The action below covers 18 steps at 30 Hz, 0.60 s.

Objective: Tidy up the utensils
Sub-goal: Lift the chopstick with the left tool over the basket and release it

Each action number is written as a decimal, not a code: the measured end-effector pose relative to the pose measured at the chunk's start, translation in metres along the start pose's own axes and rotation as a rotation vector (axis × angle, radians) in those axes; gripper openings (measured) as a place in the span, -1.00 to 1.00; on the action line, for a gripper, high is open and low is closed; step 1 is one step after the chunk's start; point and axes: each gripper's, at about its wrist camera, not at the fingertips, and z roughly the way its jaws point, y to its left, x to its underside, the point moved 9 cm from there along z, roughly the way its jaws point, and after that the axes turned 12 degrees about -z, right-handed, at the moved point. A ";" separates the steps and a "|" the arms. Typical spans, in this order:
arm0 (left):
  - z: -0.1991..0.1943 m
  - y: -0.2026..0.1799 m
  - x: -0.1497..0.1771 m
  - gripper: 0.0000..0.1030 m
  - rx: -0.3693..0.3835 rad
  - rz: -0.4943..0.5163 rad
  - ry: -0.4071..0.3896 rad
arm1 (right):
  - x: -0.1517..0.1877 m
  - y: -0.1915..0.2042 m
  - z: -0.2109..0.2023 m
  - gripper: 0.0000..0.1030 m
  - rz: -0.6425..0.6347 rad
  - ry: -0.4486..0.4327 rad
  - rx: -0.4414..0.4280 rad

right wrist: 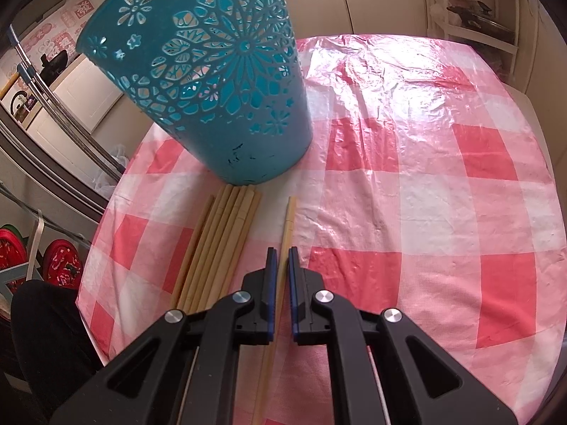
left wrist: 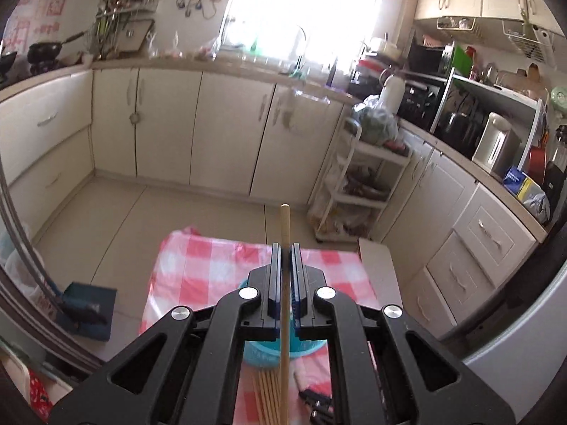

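- One chopstick (left wrist: 284, 226) is clamped in the left gripper (left wrist: 284, 248), raised above the teal holder (left wrist: 280, 352), likely for dropping in
- Right gripper (right wrist: 282, 251) pinches a single chopstick (right wrist: 290, 212) on the checked tablecloth (right wrist: 425, 194), beside the remaining bundle (right wrist: 219, 241)

One teal basket (right wrist: 212, 81) on the checked worktop (right wrist: 425, 194); one bundle (right wrist: 219, 244) of about six chopsticks lying there; one single chopstick (right wrist: 287, 226) apart; another chopstick (left wrist: 284, 233) aloft.
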 end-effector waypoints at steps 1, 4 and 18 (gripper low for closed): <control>0.007 -0.009 -0.009 -0.91 0.006 0.001 -0.033 | -0.001 0.000 0.000 -0.86 0.001 -0.001 -0.002; 0.028 -0.027 -0.023 -0.91 -0.010 0.008 -0.113 | -0.001 -0.001 0.000 -0.86 0.001 -0.002 -0.003; 0.130 0.015 0.044 -0.88 -0.209 0.068 -0.029 | 0.000 -0.002 0.002 -0.86 -0.013 -0.007 0.005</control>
